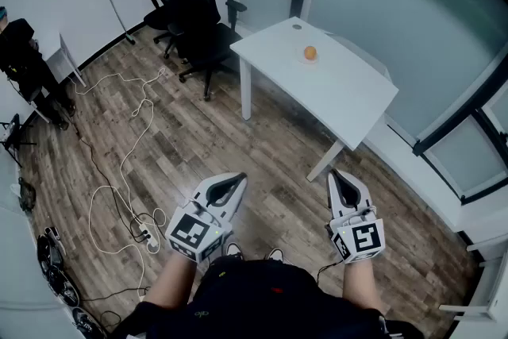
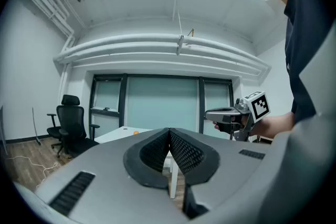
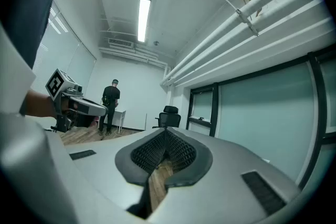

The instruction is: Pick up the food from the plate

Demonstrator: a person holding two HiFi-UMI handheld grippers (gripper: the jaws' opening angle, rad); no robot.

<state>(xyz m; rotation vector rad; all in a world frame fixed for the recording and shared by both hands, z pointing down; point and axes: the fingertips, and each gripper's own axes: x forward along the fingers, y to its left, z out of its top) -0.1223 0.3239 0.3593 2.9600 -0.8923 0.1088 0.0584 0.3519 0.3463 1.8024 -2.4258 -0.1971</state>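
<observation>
The food, a small orange round piece, lies on a white table far ahead of me; whatever plate is under it blends into the white top. Both grippers hang low over the wooden floor, well short of the table. My left gripper is shut with nothing in it, its ribbed pads meeting tip to tip in the left gripper view. My right gripper is shut and empty too, pads together. Each gripper shows in the other's view: the right gripper and the left gripper.
Black office chairs stand left of the table. White cables and a power strip trail over the floor at left. A person in black stands at the far wall. Glass partitions run behind the table.
</observation>
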